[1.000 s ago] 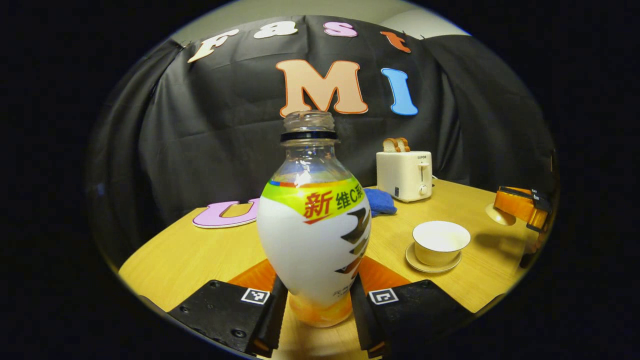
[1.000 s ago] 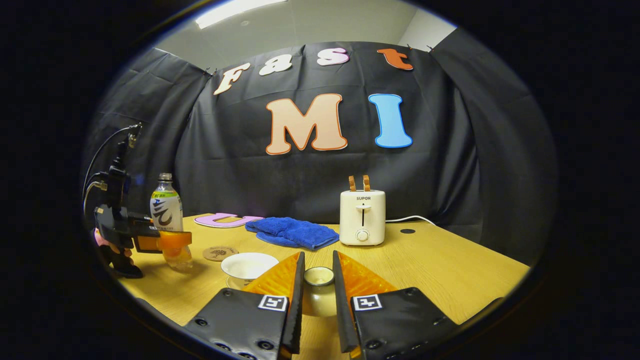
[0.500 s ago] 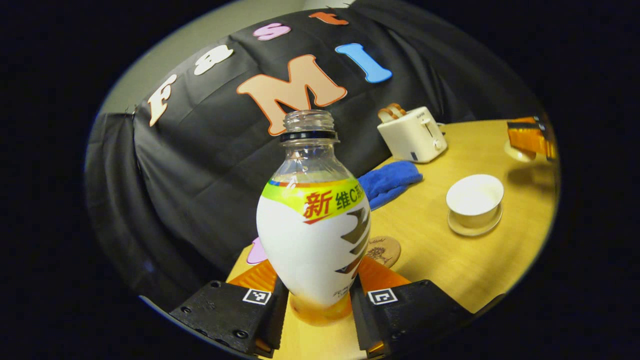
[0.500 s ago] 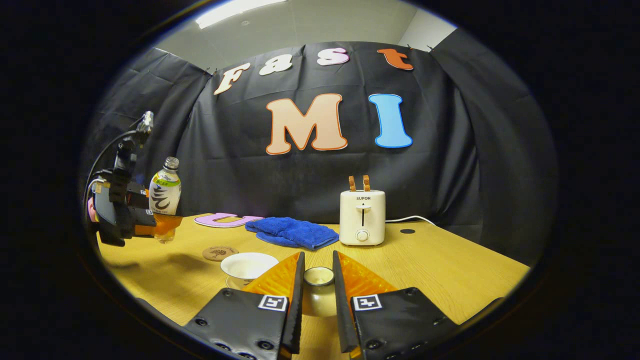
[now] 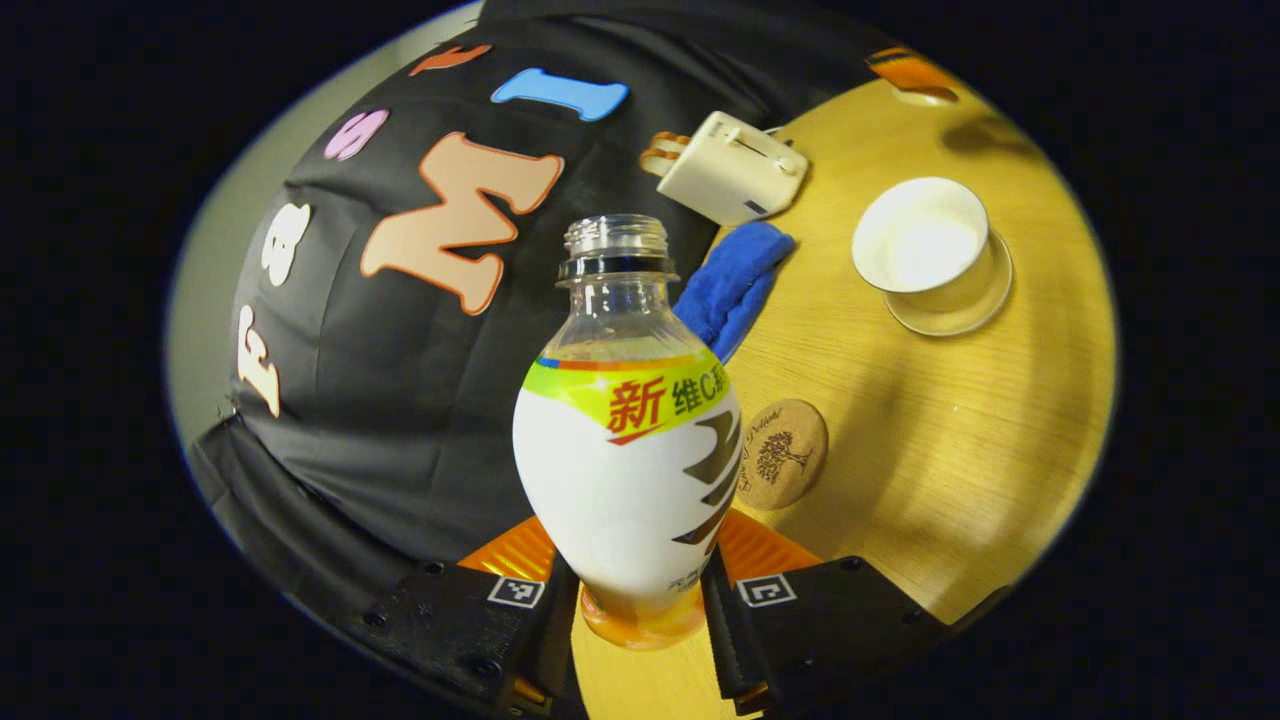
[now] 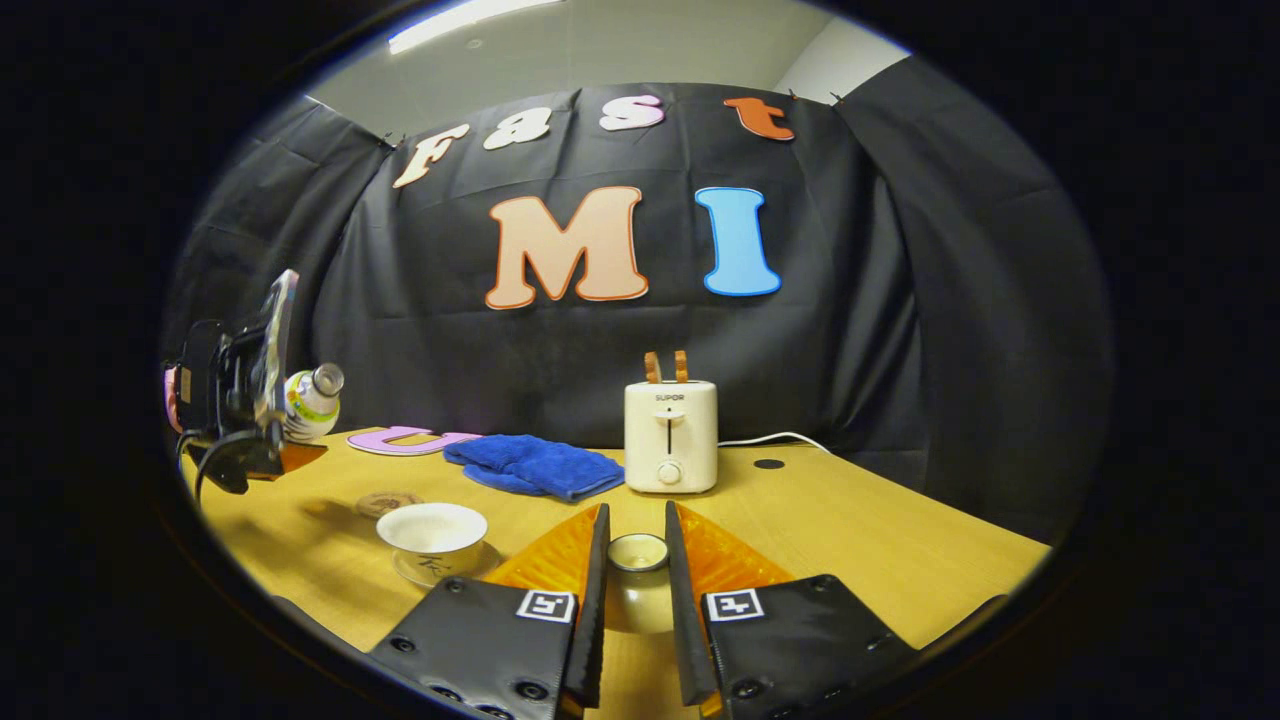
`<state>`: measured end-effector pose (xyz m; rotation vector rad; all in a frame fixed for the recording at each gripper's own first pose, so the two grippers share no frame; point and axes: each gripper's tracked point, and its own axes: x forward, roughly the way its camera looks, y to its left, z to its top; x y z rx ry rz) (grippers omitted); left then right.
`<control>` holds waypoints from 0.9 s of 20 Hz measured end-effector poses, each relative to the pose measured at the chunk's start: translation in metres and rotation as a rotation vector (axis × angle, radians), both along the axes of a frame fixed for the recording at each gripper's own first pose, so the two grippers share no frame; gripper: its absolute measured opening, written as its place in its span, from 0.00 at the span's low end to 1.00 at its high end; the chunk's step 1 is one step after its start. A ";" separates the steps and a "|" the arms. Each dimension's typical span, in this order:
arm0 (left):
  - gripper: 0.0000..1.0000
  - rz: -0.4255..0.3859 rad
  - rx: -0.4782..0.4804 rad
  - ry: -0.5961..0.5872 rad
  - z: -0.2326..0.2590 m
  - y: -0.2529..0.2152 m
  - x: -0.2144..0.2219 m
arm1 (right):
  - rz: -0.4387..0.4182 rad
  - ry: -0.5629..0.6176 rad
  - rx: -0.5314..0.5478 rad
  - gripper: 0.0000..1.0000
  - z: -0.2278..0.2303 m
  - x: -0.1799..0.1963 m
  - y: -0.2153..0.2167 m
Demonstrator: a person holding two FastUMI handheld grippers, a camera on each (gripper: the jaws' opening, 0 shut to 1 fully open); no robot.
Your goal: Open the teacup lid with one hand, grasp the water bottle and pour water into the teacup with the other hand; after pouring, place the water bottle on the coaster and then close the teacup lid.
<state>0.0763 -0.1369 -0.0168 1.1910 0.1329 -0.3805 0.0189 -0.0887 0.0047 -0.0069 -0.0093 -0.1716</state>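
Observation:
My left gripper (image 5: pixel 640 600) is shut on the lower body of an uncapped water bottle (image 5: pixel 628 460) with a white and green label and orange liquid at its base. It holds the bottle in the air, tilted steeply toward the open white teacup (image 5: pixel 922 250) on its saucer. The round cork coaster (image 5: pixel 783 468) lies on the table below the bottle. In the right gripper view the left gripper (image 6: pixel 240 400) tips the bottle (image 6: pixel 310 403) at the far left, above and left of the teacup (image 6: pixel 432 532). My right gripper (image 6: pixel 636 555) is shut on the teacup lid (image 6: pixel 638 552), held above the table.
A blue cloth (image 6: pixel 535 466) and a cream toaster (image 6: pixel 670 436) with two slices of toast stand at the back of the wooden table (image 6: pixel 870 540). A pink letter cutout (image 6: pixel 405 440) lies at the back left. The black cloth wall closes in behind.
My left gripper has lifted the bottle and rolled it far over toward the teacup. My right gripper, still holding the lid, has shifted slightly to the right.

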 end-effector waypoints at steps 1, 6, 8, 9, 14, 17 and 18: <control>0.55 -0.015 0.034 -0.013 0.000 -0.005 0.000 | -0.010 -0.001 0.000 0.33 0.000 -0.001 -0.005; 0.54 -0.052 0.191 -0.060 0.002 -0.011 0.002 | -0.032 -0.002 -0.001 0.33 0.001 -0.001 -0.014; 0.53 -0.058 0.257 -0.067 0.001 -0.011 0.006 | -0.032 -0.002 -0.001 0.33 0.001 -0.002 -0.014; 0.53 -0.063 0.287 -0.076 0.003 -0.011 0.007 | -0.032 -0.002 -0.001 0.33 0.001 -0.001 -0.014; 0.53 -0.105 0.378 -0.131 0.016 -0.022 0.007 | -0.031 -0.003 -0.001 0.33 0.001 -0.001 -0.015; 0.53 -0.124 0.448 -0.145 0.015 -0.025 0.008 | -0.031 -0.003 -0.001 0.33 0.000 0.000 -0.015; 0.54 -0.131 0.478 -0.144 0.013 -0.027 0.010 | -0.031 -0.003 -0.001 0.33 0.000 0.000 -0.015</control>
